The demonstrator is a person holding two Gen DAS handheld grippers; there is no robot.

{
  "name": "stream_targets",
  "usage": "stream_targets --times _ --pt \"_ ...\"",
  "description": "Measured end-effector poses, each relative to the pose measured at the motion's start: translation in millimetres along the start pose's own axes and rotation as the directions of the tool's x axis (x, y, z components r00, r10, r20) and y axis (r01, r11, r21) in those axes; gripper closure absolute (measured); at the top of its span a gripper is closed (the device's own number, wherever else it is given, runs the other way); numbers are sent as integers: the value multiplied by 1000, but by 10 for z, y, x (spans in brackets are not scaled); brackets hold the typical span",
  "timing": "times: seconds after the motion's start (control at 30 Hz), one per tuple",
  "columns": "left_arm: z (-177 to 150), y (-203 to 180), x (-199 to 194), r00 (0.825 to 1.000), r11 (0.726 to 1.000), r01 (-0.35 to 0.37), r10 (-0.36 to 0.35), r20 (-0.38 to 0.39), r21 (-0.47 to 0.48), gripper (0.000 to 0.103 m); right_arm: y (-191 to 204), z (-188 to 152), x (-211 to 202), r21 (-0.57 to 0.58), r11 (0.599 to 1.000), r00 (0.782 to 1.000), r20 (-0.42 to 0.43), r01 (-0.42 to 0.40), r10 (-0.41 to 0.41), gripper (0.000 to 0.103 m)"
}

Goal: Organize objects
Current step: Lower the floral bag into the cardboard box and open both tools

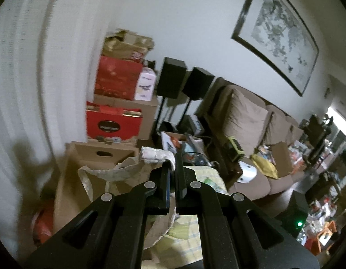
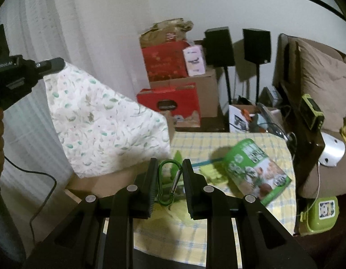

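My left gripper is shut on the rim of a white floral cloth bag and holds it up above the table. In the right wrist view the same bag hangs from the left gripper at upper left. My right gripper is shut on a green carabiner, held between its fingers above the yellow checked tablecloth. A green printed package lies on the cloth to the right of the carabiner.
A brown cardboard box sits under the bag by the white curtain. Red and brown boxes are stacked against the wall, with two black speakers on stands. A brown sofa is at right, and a green container is below it.
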State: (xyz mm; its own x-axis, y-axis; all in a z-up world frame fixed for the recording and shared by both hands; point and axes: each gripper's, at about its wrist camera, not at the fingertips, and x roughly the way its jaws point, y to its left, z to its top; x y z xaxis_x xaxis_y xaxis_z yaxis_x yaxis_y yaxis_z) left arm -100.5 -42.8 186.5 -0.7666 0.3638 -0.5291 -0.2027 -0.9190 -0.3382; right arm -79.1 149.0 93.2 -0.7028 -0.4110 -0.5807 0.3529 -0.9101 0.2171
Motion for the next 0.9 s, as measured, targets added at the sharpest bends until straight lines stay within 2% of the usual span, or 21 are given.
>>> stream_targets --times 0.2,0.4,0.53,0.7,0.8,0.9 --pt "10 342 -137 991 992 -122 123 51 -19 101 293 85 150 -29 998 999 -18 -50 50 81" --pt "-70 731 34 982 980 -187 188 5 -72 101 532 117 364 -41 994 994 -51 -101 99 81" --pt "-254 958 316 978 973 -203 196 -66 -109 101 664 105 516 -50 992 990 -76 -119 115 81" --pt "-553 1207 724 971 967 -188 157 -179 -171 101 750 48 665 -50 990 987 -103 -130 124 81" --pt "-757 1257 958 958 965 -197 152 -242 -173 100 760 12 754 -46 990 985 -120 -131 125 81" --pt "-958 1313 1174 934 960 -237 182 -308 -149 100 742 -20 841 -40 990 982 -138 -133 126 81"
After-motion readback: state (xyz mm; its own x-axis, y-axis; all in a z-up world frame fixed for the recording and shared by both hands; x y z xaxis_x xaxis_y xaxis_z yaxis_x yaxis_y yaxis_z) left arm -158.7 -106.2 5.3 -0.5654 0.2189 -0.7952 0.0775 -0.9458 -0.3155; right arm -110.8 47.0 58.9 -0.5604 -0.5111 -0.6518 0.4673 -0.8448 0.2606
